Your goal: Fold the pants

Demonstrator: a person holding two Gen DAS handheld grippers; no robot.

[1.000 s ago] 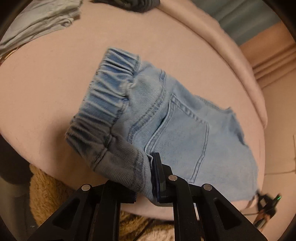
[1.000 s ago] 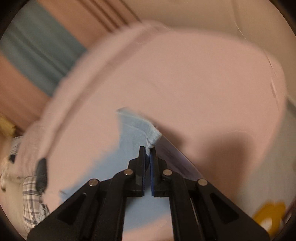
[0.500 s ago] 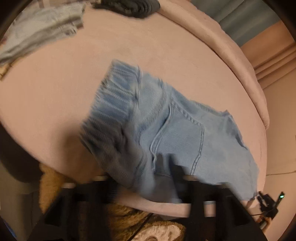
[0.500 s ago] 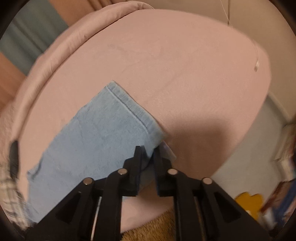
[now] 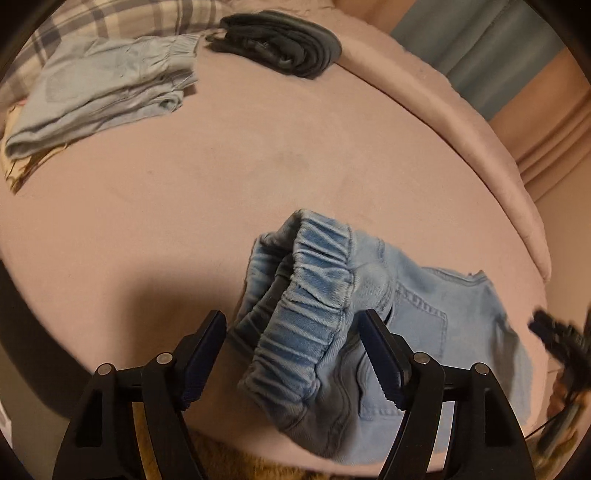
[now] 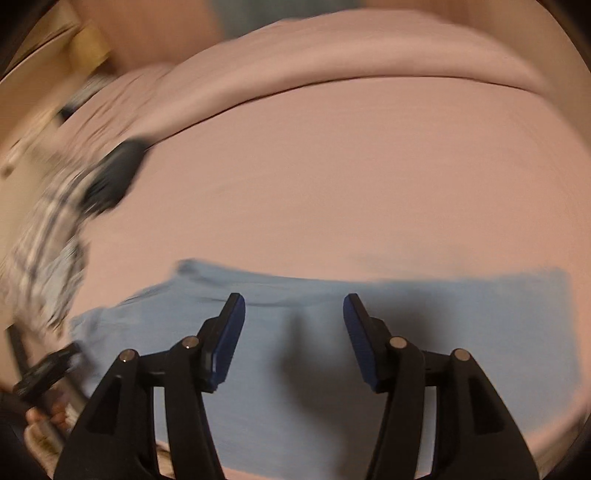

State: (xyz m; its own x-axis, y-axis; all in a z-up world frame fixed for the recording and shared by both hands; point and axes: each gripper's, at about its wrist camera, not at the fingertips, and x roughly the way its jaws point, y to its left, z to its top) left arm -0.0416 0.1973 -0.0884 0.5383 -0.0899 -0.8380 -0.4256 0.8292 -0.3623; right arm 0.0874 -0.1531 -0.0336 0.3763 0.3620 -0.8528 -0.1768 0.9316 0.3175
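Light blue jeans (image 5: 424,317) lie folded on the pink bed (image 5: 221,166), their elastic waistband (image 5: 314,288) bunched toward me. My left gripper (image 5: 291,321) hovers over the waistband with its jaws opening. The denim sits between the fingers, but the pads do not press on it. In the blurred right wrist view the jeans (image 6: 461,314) stretch flat across the bed. My right gripper (image 6: 293,301) is above them, its jaws opening with nothing pinched. A dark blurred shape (image 5: 557,339) at the right edge of the left wrist view looks like the other gripper.
Folded pale blue pants (image 5: 103,85) and a dark folded garment (image 5: 280,40) lie at the far side of the bed, by plaid bedding (image 5: 92,18). A raised pink rim (image 5: 480,147) curves along the right. A tan fuzzy rug (image 5: 229,461) lies below the near edge.
Both grippers went from shut on the denim to open and let it go. The right gripper swung quickly sideways from the hem corner to over the middle of the jeans. The left one shifted slightly.
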